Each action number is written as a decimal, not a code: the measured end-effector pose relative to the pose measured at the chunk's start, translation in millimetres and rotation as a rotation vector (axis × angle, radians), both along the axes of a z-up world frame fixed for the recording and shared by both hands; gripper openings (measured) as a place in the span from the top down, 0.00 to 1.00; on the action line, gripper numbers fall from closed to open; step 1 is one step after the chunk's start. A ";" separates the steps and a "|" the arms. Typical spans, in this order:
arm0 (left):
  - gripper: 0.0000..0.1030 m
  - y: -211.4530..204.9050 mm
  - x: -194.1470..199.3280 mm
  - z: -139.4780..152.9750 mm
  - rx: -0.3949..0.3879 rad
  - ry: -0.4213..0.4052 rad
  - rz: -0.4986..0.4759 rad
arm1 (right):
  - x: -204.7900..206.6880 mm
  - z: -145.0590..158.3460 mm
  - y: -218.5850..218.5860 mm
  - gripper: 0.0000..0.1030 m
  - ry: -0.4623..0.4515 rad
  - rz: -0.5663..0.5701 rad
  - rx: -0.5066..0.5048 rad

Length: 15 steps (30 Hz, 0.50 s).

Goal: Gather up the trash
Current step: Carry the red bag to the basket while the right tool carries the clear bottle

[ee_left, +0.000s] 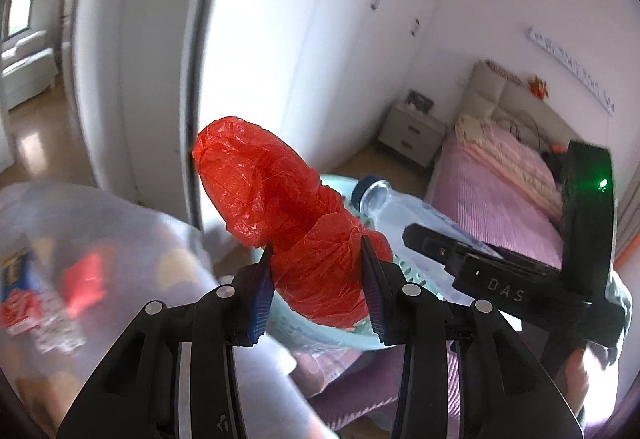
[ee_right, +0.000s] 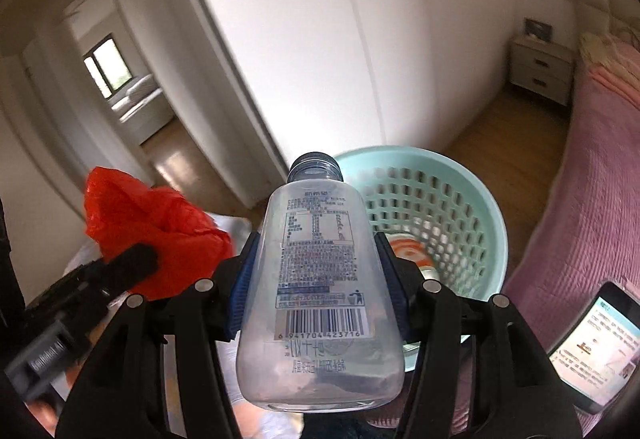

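Left claw [ee_left: 318, 247] clamped on a crumpled red plastic bag [ee_left: 280, 207], blue pads pressing its lower part from both sides, the bag's loose top ballooning toward 11 o'clock. Right claw [ee_right: 316, 239] closed on a clear plastic bottle [ee_right: 320, 279], gripped at its sides, dark blue cap [ee_right: 316, 167] pointing to 12 o'clock, barcode label facing the camera. Mint-green perforated basket [ee_right: 472, 199] on the wooden floor just beyond the bottle at 1 o'clock, an orange-and-white item lying in its bottom, partly hidden. Pink-covered bed [ee_right: 592, 175] at 3 o'clock, a lit phone [ee_right: 600, 343] resting on it at 4 o'clock. White wardrobe doors [ee_right: 320, 39] at 12 o'clock, nightstand [ee_right: 540, 67] at 2 o'clock beside the bed.
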<state>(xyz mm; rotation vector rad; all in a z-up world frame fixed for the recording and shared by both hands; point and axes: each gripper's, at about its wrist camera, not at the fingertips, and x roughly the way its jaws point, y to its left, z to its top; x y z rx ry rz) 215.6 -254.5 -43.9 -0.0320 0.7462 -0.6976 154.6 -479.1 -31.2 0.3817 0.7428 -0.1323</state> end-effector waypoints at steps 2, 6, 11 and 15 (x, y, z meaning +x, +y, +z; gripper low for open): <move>0.63 -15.3 8.6 -11.4 0.025 0.022 -0.008 | 2.8 -6.1 -12.0 0.49 0.014 -0.034 -0.001; 0.62 -36.2 25.2 -37.1 0.068 0.078 -0.018 | 9.5 -13.6 -30.4 0.49 0.031 -0.069 0.018; 0.46 -51.1 36.7 -50.9 0.096 0.095 -0.013 | 20.2 -24.9 -42.6 0.49 0.048 -0.078 0.022; 0.38 -48.5 41.0 -50.1 0.091 0.100 -0.004 | 26.4 -32.4 -40.5 0.44 0.059 -0.075 0.025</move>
